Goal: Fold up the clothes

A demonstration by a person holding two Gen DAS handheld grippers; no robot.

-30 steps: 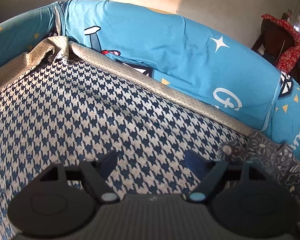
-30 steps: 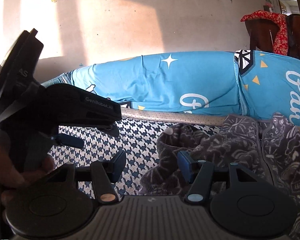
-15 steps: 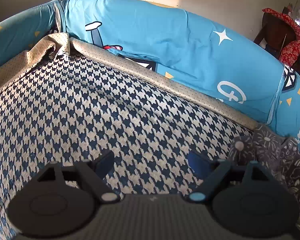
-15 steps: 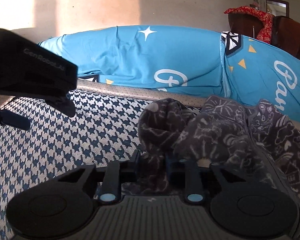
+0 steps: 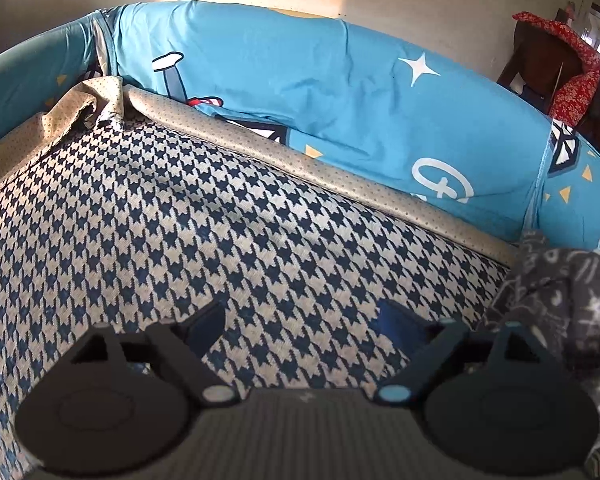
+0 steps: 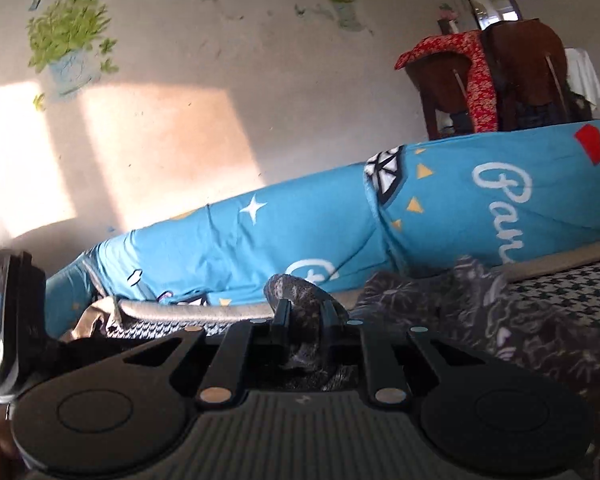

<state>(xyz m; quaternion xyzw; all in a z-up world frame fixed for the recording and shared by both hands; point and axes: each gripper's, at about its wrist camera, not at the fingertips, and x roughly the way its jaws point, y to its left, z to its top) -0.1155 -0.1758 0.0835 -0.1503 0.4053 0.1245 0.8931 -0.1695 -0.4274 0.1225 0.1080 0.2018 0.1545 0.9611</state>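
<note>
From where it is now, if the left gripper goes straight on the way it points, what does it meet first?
Probably the houndstooth cover. The left gripper, its jaws opening with nothing between them, points down at bare cover. The dark patterned garment lies off to the right of that line.

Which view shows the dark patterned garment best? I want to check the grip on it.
The right wrist view: the dark patterned garment spreads across the bed, a fold pinched in the closing right tool. The left wrist view catches only its edge at the right.
</note>
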